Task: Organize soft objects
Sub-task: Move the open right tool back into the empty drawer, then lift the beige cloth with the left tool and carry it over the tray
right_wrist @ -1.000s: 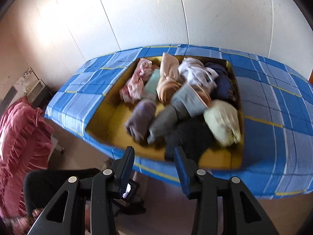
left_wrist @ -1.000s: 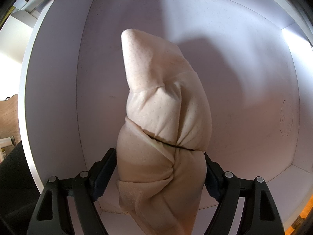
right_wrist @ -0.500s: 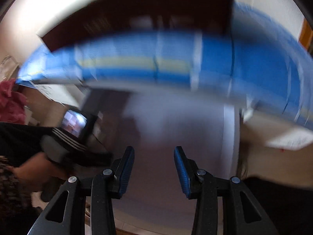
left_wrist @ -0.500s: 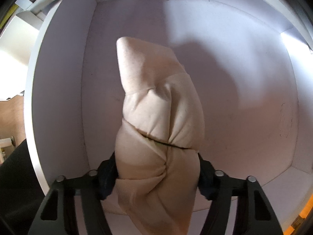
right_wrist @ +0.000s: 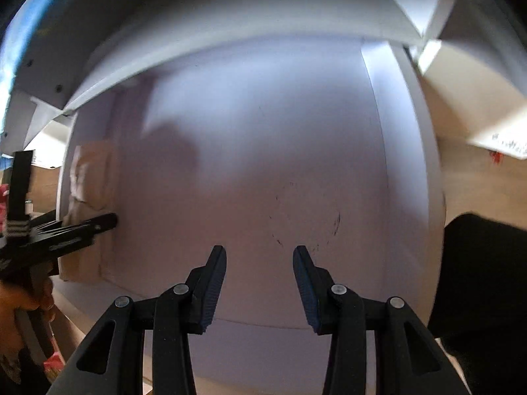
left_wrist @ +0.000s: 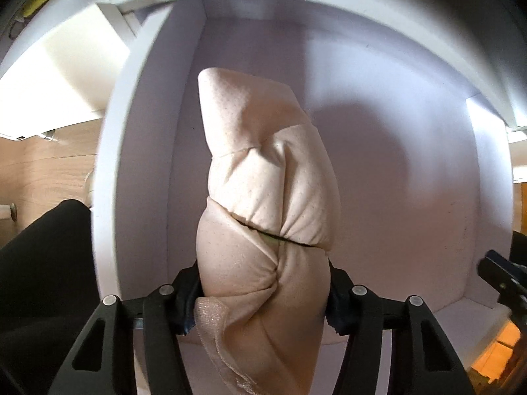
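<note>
A rolled beige padded cloth bundle (left_wrist: pixel 266 204) stands on end against the left wall of a white box compartment (left_wrist: pixel 411 181). My left gripper (left_wrist: pixel 263 296) points straight down over it, jaws closing, both pads pressed into the bundle's lower sides. In the right wrist view the same bundle (right_wrist: pixel 89 177) shows at the far left with the left gripper (right_wrist: pixel 66 230) on it. My right gripper (right_wrist: pixel 260 263) hangs open and empty above the bare floor of the compartment (right_wrist: pixel 263 148), well right of the bundle. Its blue-padded tip (left_wrist: pixel 500 273) shows at the left view's right edge.
White walls rim the compartment (right_wrist: pixel 405 164) on all sides, with a neighbouring white compartment (left_wrist: pixel 66 75) beyond the left wall. A person's dark clothing (left_wrist: pixel 42 263) and a hand (right_wrist: pixel 23 296) sit at the frame edges. Wooden floor (left_wrist: pixel 49 171) lies outside.
The left jaws have squeezed in onto the beige bundle and the view has drawn back from the compartment. The right gripper swung down from the blue checked bed with clothes into the white compartment.
</note>
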Available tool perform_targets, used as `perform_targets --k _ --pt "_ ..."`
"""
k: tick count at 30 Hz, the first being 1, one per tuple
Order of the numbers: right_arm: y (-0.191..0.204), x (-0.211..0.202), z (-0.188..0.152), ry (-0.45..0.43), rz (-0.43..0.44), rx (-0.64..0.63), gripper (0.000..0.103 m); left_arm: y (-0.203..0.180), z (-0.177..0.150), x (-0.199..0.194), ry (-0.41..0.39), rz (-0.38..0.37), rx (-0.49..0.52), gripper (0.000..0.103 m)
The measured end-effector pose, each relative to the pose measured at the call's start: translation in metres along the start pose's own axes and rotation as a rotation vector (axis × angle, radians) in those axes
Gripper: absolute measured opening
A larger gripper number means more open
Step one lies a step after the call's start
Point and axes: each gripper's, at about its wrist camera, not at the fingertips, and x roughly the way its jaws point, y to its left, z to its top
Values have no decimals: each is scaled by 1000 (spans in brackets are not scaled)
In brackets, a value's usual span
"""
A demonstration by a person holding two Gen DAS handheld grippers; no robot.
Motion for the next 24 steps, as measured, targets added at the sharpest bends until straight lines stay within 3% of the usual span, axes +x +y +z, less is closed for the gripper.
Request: perform_targets --k 5,13,24 --pt "-8 7 -1 22 28 31 42 -3 -9 -23 -44 -23 4 59" --pt "3 14 6 20 5 -40 42 -21 -34 -82 -169 -29 140 59" --pt "1 13 17 25 -19 -51 42 -22 -63 -169 -320 -101 231 59"
